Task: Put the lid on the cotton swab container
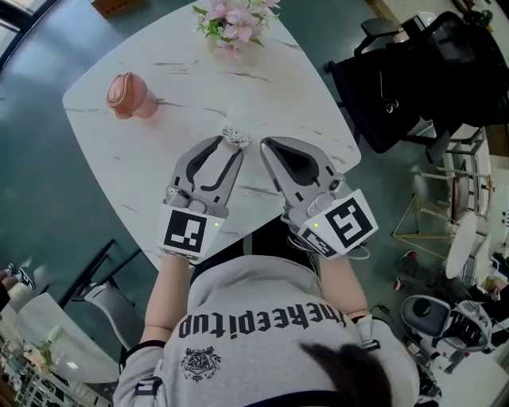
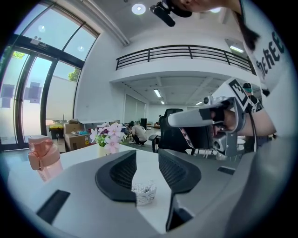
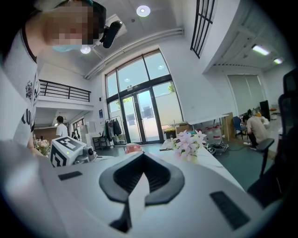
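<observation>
grey short-sleeved shirt (image 1: 238, 288), black lettering (image 1: 262, 320); grey left gripper (image 1: 230, 145), right gripper (image 1: 266, 145), black-white marker cubes (image 1: 189, 232).

White, grey-veined marble-look table (image 1: 199, 87) with rounded corners, bearing: a pink lidded plastic cup (image 1: 130, 96), upright near the far left edge; a bunch of pink and white flowers (image 1: 235, 20) at the far end; a small clear cotton swab container (image 1: 236, 136), swab tips showing, toward the near side.
</observation>
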The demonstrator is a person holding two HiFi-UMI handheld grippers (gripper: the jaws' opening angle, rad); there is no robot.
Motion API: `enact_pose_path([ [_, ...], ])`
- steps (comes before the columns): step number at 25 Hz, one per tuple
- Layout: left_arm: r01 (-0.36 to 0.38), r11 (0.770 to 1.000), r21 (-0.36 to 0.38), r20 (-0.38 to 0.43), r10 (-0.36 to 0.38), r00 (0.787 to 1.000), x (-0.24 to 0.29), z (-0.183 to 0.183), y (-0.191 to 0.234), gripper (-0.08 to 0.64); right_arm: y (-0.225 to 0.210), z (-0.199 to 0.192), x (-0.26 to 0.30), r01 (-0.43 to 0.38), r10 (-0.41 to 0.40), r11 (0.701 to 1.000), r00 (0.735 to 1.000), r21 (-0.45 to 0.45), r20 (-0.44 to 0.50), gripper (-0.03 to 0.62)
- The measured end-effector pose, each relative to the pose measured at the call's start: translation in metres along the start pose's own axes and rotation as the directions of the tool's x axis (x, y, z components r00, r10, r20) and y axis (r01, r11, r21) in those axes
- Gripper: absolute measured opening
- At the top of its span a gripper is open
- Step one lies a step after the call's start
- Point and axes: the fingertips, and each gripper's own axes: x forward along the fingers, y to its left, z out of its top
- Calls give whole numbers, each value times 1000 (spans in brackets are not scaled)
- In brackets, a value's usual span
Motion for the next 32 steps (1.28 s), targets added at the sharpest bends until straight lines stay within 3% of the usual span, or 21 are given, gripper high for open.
enact_pose_path([
  [12,-58,997,-47,-98,53,994,35,-50,9,302,-24,-14,2,-12,13,1000,999,17,-45,11],
  [32,-110,994,-24,-245,101,964,64,-113,15,342,-43,-32,0,-16,19,999,995,32,-95,11],
])
